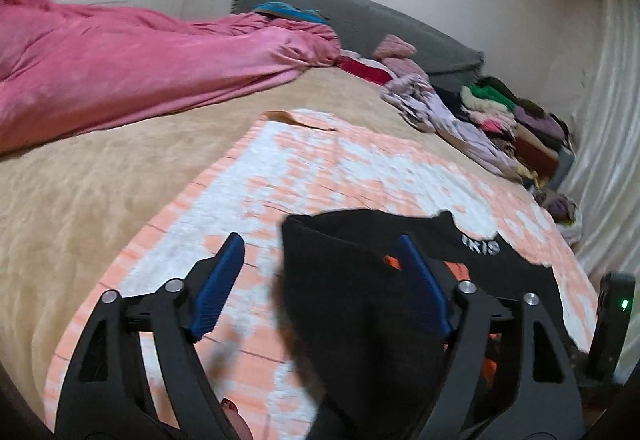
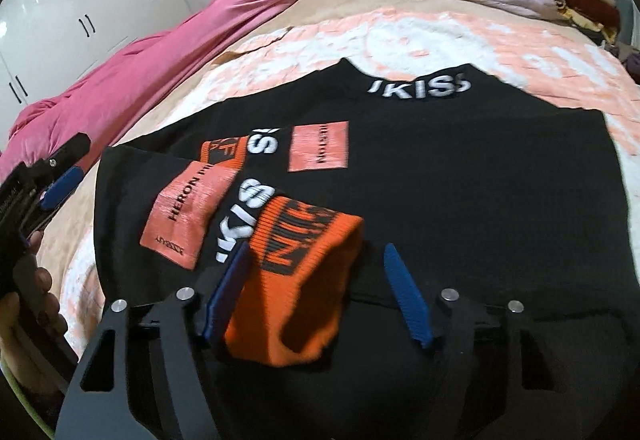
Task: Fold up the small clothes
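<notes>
A beige-covered bed [image 1: 120,176] in a white-walled bedroom carries a peach-and-white patterned blanket [image 1: 340,160], a pink duvet [image 1: 120,68] bunched to the far left of the jaws and a row of stacked clothes [image 1: 520,120] along the far right. In the left wrist view, the left gripper [image 1: 320,280] hangs over the blanket with its jaws standing well apart; the black sweatshirt [image 1: 360,300] lies ahead and to the right, its folded edge rising between the blue pads. The right pad sits against or just over the dark cloth, the left pad over bare blanket, and nothing looks clamped. In the right wrist view, the sweatshirt [image 2: 440,180] spreads ahead of the right gripper [image 2: 316,288], collar at the far end, so its long axis runs away from the jaws; one sleeve is laid across the chest, slanting from the far left down toward the jaws, and its orange cuff [image 2: 300,280] sits squarely between the pads. These jaws are part open: the left pad is touching or just beside the cuff, the right pad stands clear, so no firm grip shows. The left gripper [image 2: 60,184], held in a hand [image 2: 36,292], sits off the garment's left edge, leaving the right hand the nearer to the cuff.
</notes>
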`<action>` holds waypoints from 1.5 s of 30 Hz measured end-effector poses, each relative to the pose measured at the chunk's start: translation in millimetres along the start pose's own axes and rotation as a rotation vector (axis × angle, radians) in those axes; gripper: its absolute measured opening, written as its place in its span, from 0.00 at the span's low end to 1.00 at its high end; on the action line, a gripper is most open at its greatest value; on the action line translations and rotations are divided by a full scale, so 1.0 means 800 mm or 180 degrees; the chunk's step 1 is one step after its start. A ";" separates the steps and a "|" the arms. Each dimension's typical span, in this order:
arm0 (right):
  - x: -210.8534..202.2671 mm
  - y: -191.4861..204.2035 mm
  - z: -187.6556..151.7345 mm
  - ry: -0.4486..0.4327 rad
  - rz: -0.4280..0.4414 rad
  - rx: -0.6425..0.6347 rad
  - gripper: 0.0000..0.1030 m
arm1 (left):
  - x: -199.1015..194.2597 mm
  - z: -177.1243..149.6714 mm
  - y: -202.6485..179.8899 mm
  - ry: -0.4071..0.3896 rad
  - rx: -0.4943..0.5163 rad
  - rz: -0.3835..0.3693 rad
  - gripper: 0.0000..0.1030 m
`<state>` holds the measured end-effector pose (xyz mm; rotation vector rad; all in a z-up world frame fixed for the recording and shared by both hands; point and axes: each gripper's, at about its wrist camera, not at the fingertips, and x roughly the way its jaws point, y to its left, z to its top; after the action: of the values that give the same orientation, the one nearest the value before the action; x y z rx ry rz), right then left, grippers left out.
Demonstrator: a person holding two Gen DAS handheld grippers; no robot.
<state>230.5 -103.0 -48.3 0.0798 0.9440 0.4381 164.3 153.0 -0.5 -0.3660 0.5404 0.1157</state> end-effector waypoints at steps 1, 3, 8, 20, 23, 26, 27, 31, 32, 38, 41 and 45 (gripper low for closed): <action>0.002 0.002 0.001 0.0001 0.0018 -0.0018 0.57 | 0.001 0.003 0.010 0.0002 -0.0099 0.0012 0.70; 0.006 0.006 0.005 0.0005 0.0104 -0.0025 0.44 | 0.000 0.003 0.023 -0.0004 -0.0229 0.0031 0.70; 0.001 0.014 0.010 -0.0028 0.0334 -0.0041 0.14 | -0.001 0.004 0.048 0.0006 -0.0523 0.0068 0.70; -0.114 0.051 0.066 -0.0803 0.0501 -0.0450 0.12 | -0.007 0.006 0.045 -0.0102 -0.0522 -0.0034 0.71; -0.144 0.033 0.083 -0.0994 0.0367 -0.0391 0.10 | -0.007 0.006 0.040 -0.0121 -0.0478 -0.0065 0.71; -0.165 -0.007 0.095 -0.1093 0.0108 -0.0159 0.10 | -0.004 0.003 0.030 -0.0095 -0.0393 -0.0073 0.71; -0.167 -0.021 0.097 -0.1104 0.0024 -0.0098 0.10 | -0.001 0.002 0.028 -0.0081 -0.0351 -0.0064 0.71; -0.158 -0.073 0.094 -0.0997 -0.0347 0.0098 0.09 | 0.005 -0.005 0.010 -0.0032 -0.0167 -0.0085 0.71; -0.152 -0.082 0.090 -0.0956 -0.0417 0.0121 0.09 | 0.007 -0.006 0.005 -0.0017 -0.0121 -0.0094 0.71; -0.090 -0.141 0.061 -0.0579 -0.0879 0.0197 0.07 | 0.024 -0.024 -0.036 0.0110 0.0282 -0.0162 0.71; -0.071 -0.158 0.044 -0.0470 -0.0954 0.0268 0.07 | 0.030 -0.034 -0.060 0.0100 0.0571 -0.0198 0.71; -0.067 -0.174 0.031 -0.0431 -0.0919 0.0388 0.12 | 0.041 -0.044 -0.085 0.0122 0.0844 -0.0260 0.71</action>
<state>269.0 -248.0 -28.0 0.0813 0.8325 0.1065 189.1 77.4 -24.5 -0.1315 0.5702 -0.0421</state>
